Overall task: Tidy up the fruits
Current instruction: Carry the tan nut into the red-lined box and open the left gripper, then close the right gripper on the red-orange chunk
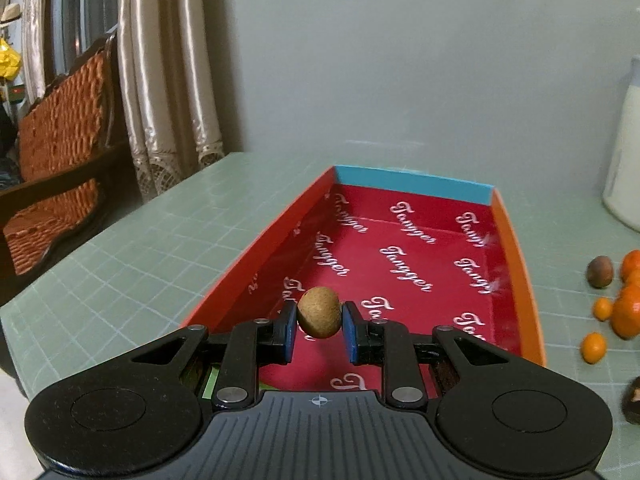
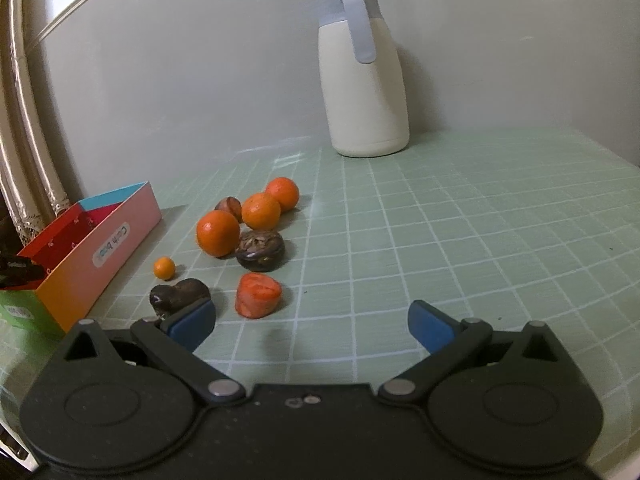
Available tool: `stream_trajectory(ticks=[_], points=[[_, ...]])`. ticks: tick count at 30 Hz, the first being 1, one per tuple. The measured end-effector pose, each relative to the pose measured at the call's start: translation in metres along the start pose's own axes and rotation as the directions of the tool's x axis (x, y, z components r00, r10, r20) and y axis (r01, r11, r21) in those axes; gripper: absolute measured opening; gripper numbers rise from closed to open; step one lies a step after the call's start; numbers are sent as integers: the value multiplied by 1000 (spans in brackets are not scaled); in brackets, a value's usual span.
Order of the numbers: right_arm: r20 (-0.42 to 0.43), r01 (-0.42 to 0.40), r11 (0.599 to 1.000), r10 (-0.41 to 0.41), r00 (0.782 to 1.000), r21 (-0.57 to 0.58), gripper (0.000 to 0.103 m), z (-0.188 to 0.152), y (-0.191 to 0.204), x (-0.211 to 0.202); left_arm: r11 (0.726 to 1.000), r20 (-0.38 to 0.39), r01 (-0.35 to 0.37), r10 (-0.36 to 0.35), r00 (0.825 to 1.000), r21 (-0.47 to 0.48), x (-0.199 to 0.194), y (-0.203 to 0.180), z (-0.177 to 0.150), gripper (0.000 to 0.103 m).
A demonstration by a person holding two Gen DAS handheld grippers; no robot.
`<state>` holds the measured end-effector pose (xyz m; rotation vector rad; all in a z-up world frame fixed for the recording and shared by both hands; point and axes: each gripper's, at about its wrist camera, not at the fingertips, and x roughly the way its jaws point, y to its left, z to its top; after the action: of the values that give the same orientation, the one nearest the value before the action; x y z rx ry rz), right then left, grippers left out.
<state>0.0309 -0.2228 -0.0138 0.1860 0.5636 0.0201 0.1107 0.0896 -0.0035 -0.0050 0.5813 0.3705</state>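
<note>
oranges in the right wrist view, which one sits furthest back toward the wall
The orange nearest the cream jug; the other two big oranges lie closer to the camera.

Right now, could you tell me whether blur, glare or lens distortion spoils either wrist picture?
Left wrist view: the brown fruit in the left claw is sharp, the box rim slightly smeared, grid lines bowed. Right wrist view: mostly sharp; pale glare on the mat before the jug; edges curve.

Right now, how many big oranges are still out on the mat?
3, clustered beside the box: one nearest the box, one in the middle, one farthest back. The dark fruits could hide more.
</note>
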Motion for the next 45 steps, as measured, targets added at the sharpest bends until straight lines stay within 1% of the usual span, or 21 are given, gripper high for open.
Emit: stream_trajectory(ticks=[4,7,9,10,11,13,14,16,18,19,20,22,27,29,31,34,36,38,40,42,45], points=[[0,-2,1000,2,1000,-7,103,0,2,1,999,-3,-41,41,999,8,2,-5,-1,25],[0,-6,1000,6,1000,-7,103,0,2,1,999,-2,-49,49,999,2,0,-5,0,25],[4,-7,1000,7,1000,-11,103,0,3,1,999,-2,-48,48,999,-6,-1,-4,0,29],[4,-8,1000,8,1000,-11,103,0,3,2,999,0,-42,42,999,-10,-3,-4,-1,40],[5,-12,1000,12,1000,-10,103,0,3,2,999,5,-40,40,999,-14,-5,-5,-1,64],[5,-18,1000,18,1000,-12,103,0,4,3,997,36,-68,69,997,-24,-12,-6,-2,95],[6,-18,1000,18,1000,-12,103,0,4,4,997,56,-65,66,996,-31,-17,-7,-3,97],[13,-18,1000,19,1000,-14,103,1,5,4,998,103,-60,62,993,-22,-27,-9,-4,97],[20,-23,1000,24,1000,-15,103,1,6,4,999,138,-29,33,990,-27,-38,-6,-5,98],[22,-25,1000,26,999,-13,103,2,5,4,999,150,-16,21,989,-33,-42,-4,-5,101],[24,-26,1000,26,999,-11,103,2,5,4,999,158,-4,9,987,-38,-47,-1,-6,103],[27,-28,1000,28,999,-6,103,3,5,5,999,163,15,-7,987,-46,-54,6,-6,103],[29,-33,999,33,999,0,98,4,8,9,998,174,11,-1,985,-56,-70,23,-10,103],[29,-30,1000,30,999,-3,93,5,10,12,998,171,8,3,985,-63,-72,32,-12,103],[27,-31,1000,31,999,-2,85,6,11,15,997,164,1,12,986,-73,-75,42,-15,103],[10,-37,999,37,999,12,80,7,12,22,996,156,-10,24,988,-93,-78,58,-19,103],[-1,-40,999,40,999,22,78,7,14,27,995,153,-27,42,987,-100,-77,65,-21,103],[-4,-45,999,45,999,24,73,8,16,30,993,148,-45,61,987,-109,-76,72,-23,103],[-8,-46,999,46,999,22,62,8,20,34,991,143,-59,76,987,-119,-75,81,-24,103],[-14,-44,999,45,999,27,58,8,21,37,989,132,-69,87,987,-133,-72,88,-26,103],[-18,-41,998,42,999,40,50,9,22,42,984,114,-81,100,988,-157,-69,100,-28,103]])
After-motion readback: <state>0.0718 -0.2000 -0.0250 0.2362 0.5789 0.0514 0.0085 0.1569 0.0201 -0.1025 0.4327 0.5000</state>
